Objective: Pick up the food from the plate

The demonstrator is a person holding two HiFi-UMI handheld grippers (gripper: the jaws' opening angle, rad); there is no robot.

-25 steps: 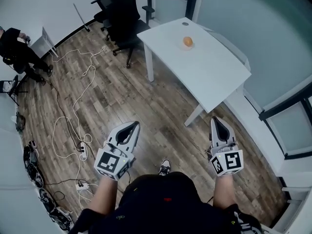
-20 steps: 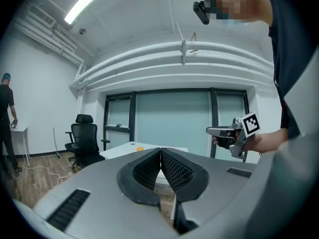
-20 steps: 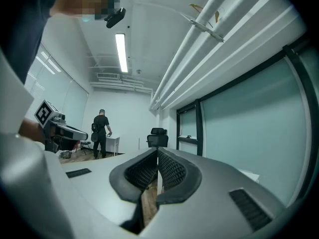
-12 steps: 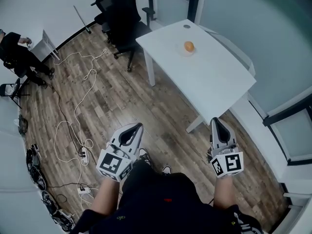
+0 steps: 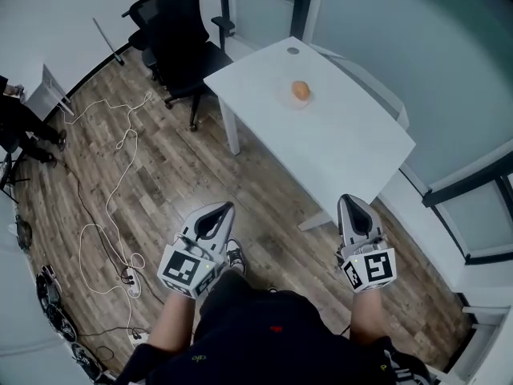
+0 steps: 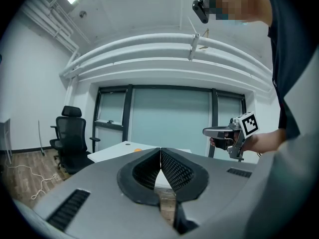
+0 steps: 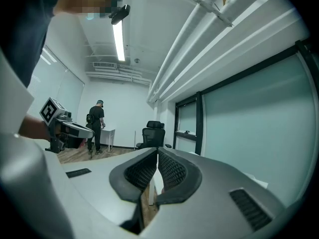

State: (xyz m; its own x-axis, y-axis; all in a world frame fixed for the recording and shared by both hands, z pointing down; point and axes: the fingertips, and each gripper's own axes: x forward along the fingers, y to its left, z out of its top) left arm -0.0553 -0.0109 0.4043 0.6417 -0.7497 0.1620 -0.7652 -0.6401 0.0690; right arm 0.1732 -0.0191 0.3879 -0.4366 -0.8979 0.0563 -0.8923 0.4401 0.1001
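Observation:
An orange, round piece of food (image 5: 300,91) lies on a small white plate (image 5: 290,99) on the far half of a white table (image 5: 337,147). Both grippers hang low over the wooden floor, well short of the table. My left gripper (image 5: 219,208) is shut and holds nothing; its jaws meet (image 6: 160,150) and the food (image 6: 136,148) shows small beyond them. My right gripper (image 5: 349,200) is shut and holds nothing too, its jaws pressed together (image 7: 157,153). Each gripper shows in the other's view: right gripper (image 6: 205,131), left gripper (image 7: 75,129).
A black office chair (image 5: 176,30) stands left of the table's far corner. White cables (image 5: 120,159) snake over the floor at left, with power strips (image 5: 132,283). A person (image 5: 16,127) stands at the far left. Glass walls (image 5: 449,95) run behind and right of the table.
The table and food have shifted slightly left and down in the head view, and one foot has stepped forward beneath the left gripper. Both grippers stay shut at the same height.

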